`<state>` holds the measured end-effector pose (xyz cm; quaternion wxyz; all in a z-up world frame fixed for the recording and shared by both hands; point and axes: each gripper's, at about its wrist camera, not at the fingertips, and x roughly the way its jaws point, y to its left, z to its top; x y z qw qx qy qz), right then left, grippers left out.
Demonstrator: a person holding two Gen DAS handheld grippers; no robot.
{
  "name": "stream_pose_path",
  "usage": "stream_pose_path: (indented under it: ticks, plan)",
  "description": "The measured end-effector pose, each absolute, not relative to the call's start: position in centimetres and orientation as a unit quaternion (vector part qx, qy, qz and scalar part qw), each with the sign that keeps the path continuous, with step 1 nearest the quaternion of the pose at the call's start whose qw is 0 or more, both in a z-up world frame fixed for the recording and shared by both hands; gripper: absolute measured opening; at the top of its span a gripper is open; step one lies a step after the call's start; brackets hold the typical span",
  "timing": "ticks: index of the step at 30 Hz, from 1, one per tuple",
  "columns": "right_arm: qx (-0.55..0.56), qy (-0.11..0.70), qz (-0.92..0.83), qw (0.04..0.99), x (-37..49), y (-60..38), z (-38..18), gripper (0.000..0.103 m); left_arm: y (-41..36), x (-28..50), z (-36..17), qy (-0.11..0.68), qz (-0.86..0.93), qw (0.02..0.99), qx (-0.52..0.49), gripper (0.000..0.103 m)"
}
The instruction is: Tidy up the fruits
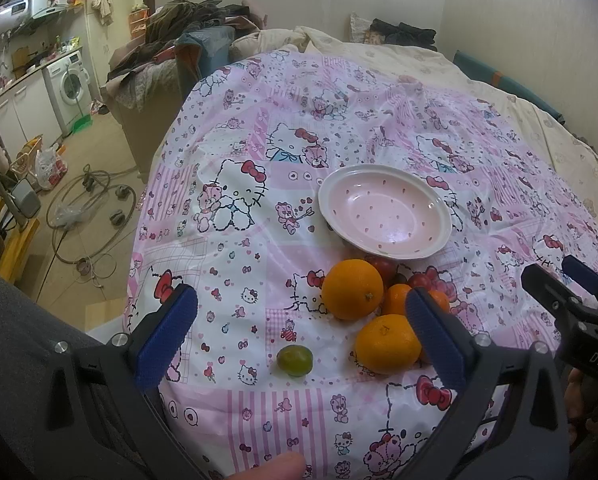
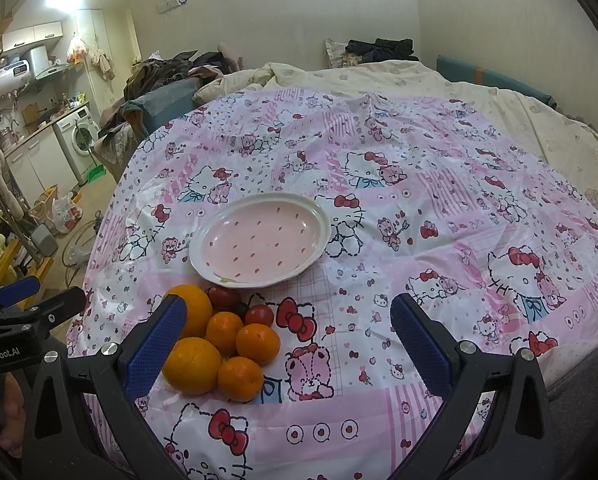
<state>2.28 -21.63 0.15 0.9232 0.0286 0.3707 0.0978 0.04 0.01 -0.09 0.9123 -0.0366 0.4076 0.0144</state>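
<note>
A pink plate (image 1: 385, 216) with a white rim lies empty on the Hello Kitty cloth; it also shows in the right wrist view (image 2: 261, 242). In front of it is a cluster of fruit: two large oranges (image 1: 353, 289) (image 2: 192, 365), small mandarins (image 2: 258, 343) and red tomatoes (image 2: 259, 315). A green grape-like fruit (image 1: 294, 360) lies alone, left of the cluster. My left gripper (image 1: 303, 336) is open above the green fruit and the near orange (image 1: 387, 343). My right gripper (image 2: 289, 340) is open and empty, just right of the cluster.
The cloth (image 2: 439, 208) covers a round surface on a bed with a cream quilt (image 2: 499, 92). Left of it, floor with hoses (image 1: 87, 216), bags, a washing machine (image 1: 71, 84) and piled clothes (image 1: 187, 28). My right gripper's body shows at the left view's right edge (image 1: 571, 304).
</note>
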Motion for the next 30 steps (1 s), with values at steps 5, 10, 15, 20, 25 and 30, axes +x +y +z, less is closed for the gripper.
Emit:
stream_pose_path:
  ticks: [5,10,15,20,25,30]
  plan:
    - [0.028,0.371,0.099,0.923,2.36,-21.48,0.2,0.103,0.09,-0.02,-0.68,0.407,0.014,0.912,-0.036,0.103]
    - [0.028,0.372,0.098,0.923,2.37,-21.22,0.33,0.103,0.13,-0.05,-0.59,0.407,0.014,0.913,-0.036,0.103]
    - [0.029,0.372,0.099,0.923,2.42,-21.48,0.27,0.103,0.11,-0.04,-0.53,0.407,0.015,0.912,-0.036,0.103]
    - [0.027,0.372,0.096,0.923,2.36,-21.48,0.17,0.103,0.19,0.06,-0.53,0.408,0.015,0.912,-0.037,0.103]
    - [0.029,0.372,0.097,0.923,2.31,-21.58,0.14,0.103,0.2,0.08,-0.58,0.408,0.015,0.912,-0.036,0.103]
    - [0.03,0.372,0.098,0.923,2.26,-21.66,0.07,0.103,0.22,0.11,-0.66,0.408,0.016,0.912,-0.037,0.103]
